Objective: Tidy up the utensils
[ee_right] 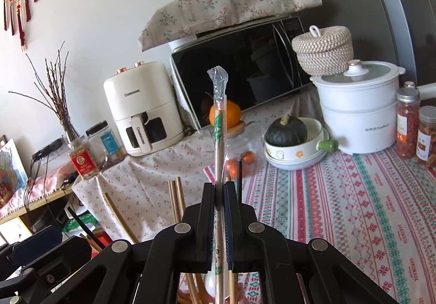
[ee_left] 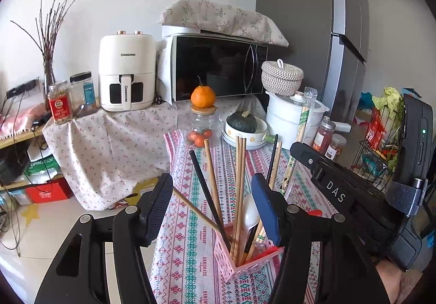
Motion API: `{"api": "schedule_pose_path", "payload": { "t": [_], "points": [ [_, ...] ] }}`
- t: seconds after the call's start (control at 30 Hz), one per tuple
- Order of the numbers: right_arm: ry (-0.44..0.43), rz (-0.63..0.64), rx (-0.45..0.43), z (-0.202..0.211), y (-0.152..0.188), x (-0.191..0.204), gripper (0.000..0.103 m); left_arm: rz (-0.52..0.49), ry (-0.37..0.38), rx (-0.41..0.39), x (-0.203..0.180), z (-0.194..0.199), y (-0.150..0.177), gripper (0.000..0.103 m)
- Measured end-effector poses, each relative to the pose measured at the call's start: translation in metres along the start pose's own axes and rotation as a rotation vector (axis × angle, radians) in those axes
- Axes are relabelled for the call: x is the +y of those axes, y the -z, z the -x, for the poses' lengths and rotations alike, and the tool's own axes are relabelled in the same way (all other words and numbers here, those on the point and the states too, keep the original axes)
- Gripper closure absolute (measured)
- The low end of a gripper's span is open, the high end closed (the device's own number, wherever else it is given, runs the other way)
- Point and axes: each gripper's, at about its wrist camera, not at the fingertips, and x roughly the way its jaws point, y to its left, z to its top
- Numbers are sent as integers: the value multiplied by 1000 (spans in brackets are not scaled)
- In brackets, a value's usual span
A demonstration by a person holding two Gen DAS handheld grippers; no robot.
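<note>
Nearing completion, with one wrapped pair left to be stowed.
From the left wrist, the left gripper point(ee_left: 212, 211) is spread around the pink holder point(ee_left: 245, 257), already filled with chopsticks point(ee_left: 239, 184); from the right wrist, the right gripper point(ee_right: 219, 211) is seen pinching the wrapped chopsticks point(ee_right: 220, 124) above it, near the table's left edge.

CHANGHONG on the air fryer point(ee_left: 126, 72), HANDMADE along the tablecloth point(ee_left: 190, 235), DAS on the right gripper point(ee_left: 299, 152)

Utensil holder point(ee_left: 246, 257) stands near on the table point(ee_left: 188, 235), chopsticks point(ee_left: 239, 184) and a spoon point(ee_left: 249, 215) in it. Bowl point(ee_left: 245, 137) with squash point(ee_left: 242, 122) farther back; pot point(ee_left: 288, 118) right of it, microwave point(ee_left: 218, 66) behind, air fryer point(ee_left: 126, 72) far left.
</note>
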Motion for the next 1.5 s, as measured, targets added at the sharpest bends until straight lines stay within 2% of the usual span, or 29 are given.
{"api": "schedule_pose_path", "payload": {
  "t": [0.13,0.27,0.33,0.4,0.53,0.6,0.73,0.8,0.9,1.03,1.1,1.27,1.4,1.5],
  "points": [
    [8,-15,27,-8,8,1,96,0,1,0,1,0,1,40],
    [-26,-8,74,-8,16,1,91,5,2,9,2,0,2,40],
    [-39,12,82,-2,15,3,76,9,1,15,3,-1,2,38],
    [-52,20,71,7,12,3,51,15,0,17,4,-1,2,32],
    [-49,3,55,26,2,-6,36,26,-3,22,3,-1,2,21],
    [-41,-14,53,35,-5,-13,25,31,-5,23,2,0,2,16],
    [14,-21,47,55,-16,-30,12,51,-5,39,-1,2,3,10],
    [53,-17,41,65,-21,-38,0,66,-5,53,-3,3,4,6],
    [94,-9,21,82,-28,-50,0,80,-21,80,-7,4,6,0],
    [164,13,29,103,-35,-62,0,61,-40,78,-18,11,9,0],
    [202,20,49,113,-38,-67,0,86,-33,60,-21,19,10,0],
    [275,47,89,139,-39,-70,0,119,6,121,-30,31,11,0],
    [339,97,165,153,-31,-66,0,92,32,152,-44,44,15,0],
    [351,113,196,164,-24,-63,0,56,41,179,-58,52,20,0]
  ]
}}
